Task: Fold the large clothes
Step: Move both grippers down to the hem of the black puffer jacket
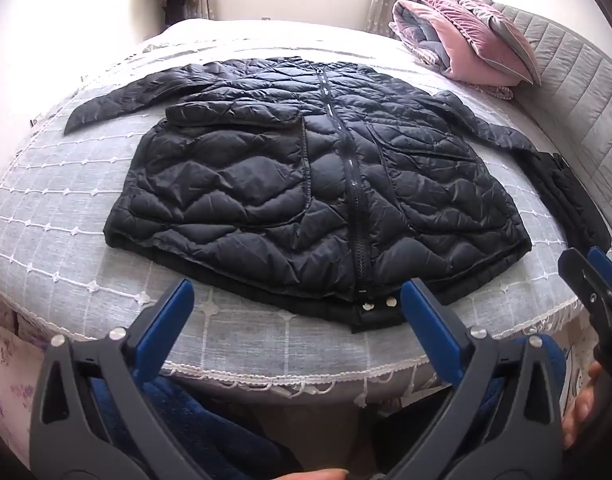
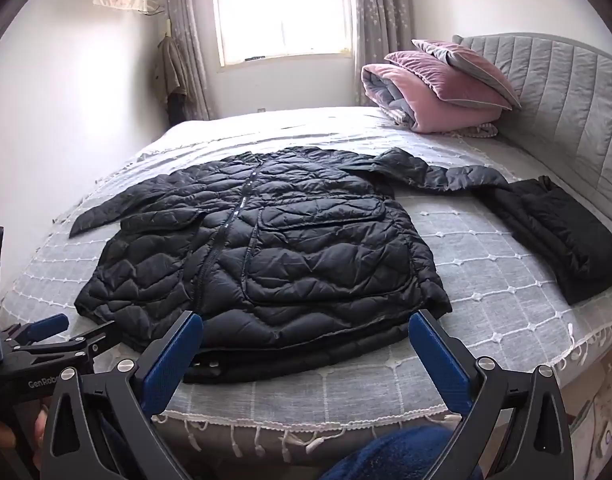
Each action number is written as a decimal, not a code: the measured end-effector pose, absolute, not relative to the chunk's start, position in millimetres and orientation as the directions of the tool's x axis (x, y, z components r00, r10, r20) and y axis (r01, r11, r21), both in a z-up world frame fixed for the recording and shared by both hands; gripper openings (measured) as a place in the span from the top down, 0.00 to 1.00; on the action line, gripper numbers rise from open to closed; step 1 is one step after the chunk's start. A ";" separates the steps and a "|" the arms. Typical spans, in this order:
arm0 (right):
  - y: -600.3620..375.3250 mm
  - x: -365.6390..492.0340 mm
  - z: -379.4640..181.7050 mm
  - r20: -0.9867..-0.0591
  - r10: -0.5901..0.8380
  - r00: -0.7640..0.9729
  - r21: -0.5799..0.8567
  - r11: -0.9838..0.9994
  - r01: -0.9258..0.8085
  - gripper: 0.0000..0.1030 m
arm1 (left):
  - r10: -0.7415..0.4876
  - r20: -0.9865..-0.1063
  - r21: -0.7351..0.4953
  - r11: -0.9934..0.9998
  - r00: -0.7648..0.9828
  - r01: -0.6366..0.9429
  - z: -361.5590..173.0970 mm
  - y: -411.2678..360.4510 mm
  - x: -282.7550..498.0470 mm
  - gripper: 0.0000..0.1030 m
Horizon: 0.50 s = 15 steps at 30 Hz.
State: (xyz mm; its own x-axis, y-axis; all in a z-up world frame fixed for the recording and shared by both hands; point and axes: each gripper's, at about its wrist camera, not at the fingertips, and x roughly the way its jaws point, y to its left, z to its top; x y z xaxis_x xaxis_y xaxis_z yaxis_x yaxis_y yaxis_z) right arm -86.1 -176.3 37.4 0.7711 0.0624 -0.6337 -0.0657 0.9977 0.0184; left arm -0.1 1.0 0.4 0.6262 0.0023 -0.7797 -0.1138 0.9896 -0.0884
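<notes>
A large black quilted jacket (image 1: 317,184) lies flat and zipped on the bed, hem toward me, both sleeves spread out to the sides. In the right wrist view the same jacket (image 2: 266,248) fills the middle of the bed. My left gripper (image 1: 298,304) hovers open just short of the hem near the zipper's lower end, nothing between its blue pads. My right gripper (image 2: 306,332) stands open over the hem, also empty. The right gripper (image 1: 597,276) shows at the right edge of the left wrist view, and the left gripper (image 2: 62,332) at the lower left of the right wrist view.
A folded black garment (image 2: 553,232) lies on the bed right of the jacket. Pink and grey pillows (image 2: 437,84) are stacked by the padded headboard (image 2: 565,92). The grey bedspread (image 1: 66,208) has a fringed near edge. A person's blue sleeve (image 2: 389,456) is below the grippers.
</notes>
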 end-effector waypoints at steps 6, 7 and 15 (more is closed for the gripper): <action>-173.5 -81.5 39.6 -0.633 0.075 0.770 0.029 0.997 -0.073 0.00 | 0.010 -0.779 -0.087 0.988 0.627 -0.124 0.3 4.6 -1.5 0.00; -173.3 -81.5 38.8 -0.632 0.079 0.771 0.031 0.997 -0.077 0.00 | -0.002 -0.782 -0.098 0.988 0.624 -0.121 1.6 10.5 0.0 0.00; -171.9 -84.9 40.5 -0.608 0.108 0.787 0.055 0.994 -0.093 0.00 | -0.006 -0.789 -0.106 0.986 0.615 -0.126 -0.4 13.1 -1.5 0.00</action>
State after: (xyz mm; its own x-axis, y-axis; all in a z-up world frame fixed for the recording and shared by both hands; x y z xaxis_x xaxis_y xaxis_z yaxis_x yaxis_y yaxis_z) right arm -84.9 -171.9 40.5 0.7868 0.1076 -0.6077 -0.0935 0.9941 0.0549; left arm -1.5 13.1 -0.4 0.6148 -0.0063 -0.7887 -0.1261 0.9863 -0.1061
